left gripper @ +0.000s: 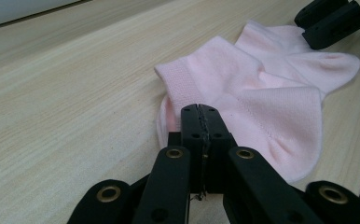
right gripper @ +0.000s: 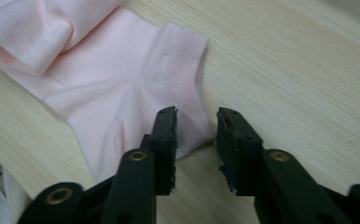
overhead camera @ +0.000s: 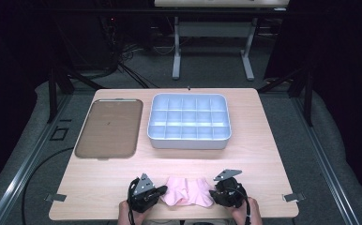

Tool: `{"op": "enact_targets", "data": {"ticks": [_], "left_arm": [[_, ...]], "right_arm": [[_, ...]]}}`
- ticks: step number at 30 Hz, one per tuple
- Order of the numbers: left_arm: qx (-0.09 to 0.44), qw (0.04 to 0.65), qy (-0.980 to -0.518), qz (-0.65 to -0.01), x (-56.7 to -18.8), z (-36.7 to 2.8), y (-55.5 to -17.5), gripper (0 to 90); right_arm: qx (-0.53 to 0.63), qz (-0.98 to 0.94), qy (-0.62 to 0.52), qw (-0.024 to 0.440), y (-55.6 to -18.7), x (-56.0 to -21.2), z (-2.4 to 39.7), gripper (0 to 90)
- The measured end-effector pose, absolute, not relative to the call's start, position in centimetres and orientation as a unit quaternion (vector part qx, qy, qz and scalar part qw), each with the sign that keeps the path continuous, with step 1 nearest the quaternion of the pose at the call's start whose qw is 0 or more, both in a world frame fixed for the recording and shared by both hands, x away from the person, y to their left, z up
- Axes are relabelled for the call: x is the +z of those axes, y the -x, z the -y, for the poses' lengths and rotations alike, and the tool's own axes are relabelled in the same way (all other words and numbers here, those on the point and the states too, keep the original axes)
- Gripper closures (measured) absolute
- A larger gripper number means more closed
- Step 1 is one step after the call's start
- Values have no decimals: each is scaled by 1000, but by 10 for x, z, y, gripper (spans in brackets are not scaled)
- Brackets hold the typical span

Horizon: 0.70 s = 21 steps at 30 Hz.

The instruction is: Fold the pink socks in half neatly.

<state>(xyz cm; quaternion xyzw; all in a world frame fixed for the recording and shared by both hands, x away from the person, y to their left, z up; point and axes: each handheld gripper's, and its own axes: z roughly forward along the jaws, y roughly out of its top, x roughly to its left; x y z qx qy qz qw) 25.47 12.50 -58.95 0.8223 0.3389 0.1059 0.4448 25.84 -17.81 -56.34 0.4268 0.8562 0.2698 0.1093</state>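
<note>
Pink sock (overhead camera: 187, 191) lying crumpled at the near edge of the table (overhead camera: 263, 140), between the two grippers. In the left gripper view the left gripper (left gripper: 200, 122) has its jaws pressed together at the sock's near edge, with what appears to be a thin fold of fabric (left gripper: 201, 154) caught between the pads; whether that hold is firm cannot be told. In the right gripper view the right gripper (right gripper: 196, 133) stands with its jaws apart, a gap between them, straddling the corner of the sock just below the ribbed cuff (right gripper: 187, 60); the pads do not yet press on the cloth. To do this step well, the right jaws should be brought fully over the hem so both layers lie between the pads, then closed squarely, while the left hand stays steady and keeps light tension; a shallow bite on the corner would likely slip. The sock's long axis runs roughly across the table from one gripper to the other, parallel to the near edge, though bunching hides its true length; which end is the toe cannot be told with certainty. Beyond it, well apart, stand a divided white tray (overhead camera: 189, 140) and a brown tray (overhead camera: 109, 129).
</note>
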Motion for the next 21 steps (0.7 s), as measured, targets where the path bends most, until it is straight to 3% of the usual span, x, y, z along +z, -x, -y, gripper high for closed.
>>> {"op": "enact_targets", "data": {"ticks": [2,5,12,21], "left_arm": [[108,444,-823,-338,-589,-125,-255,894],[114,444,-822,-337,-590,-125,-254,894],[109,445,-823,-336,-590,-126,-255,894],[111,446,-822,-337,-590,-126,-255,894]], "right_arm": [[284,-851,-431,99,-259,-565,178,797],[297,-844,-440,81,-261,-566,182,827],[331,-825,-456,50,-265,-564,191,834],[352,-826,-435,66,-263,-543,185,833]]}}
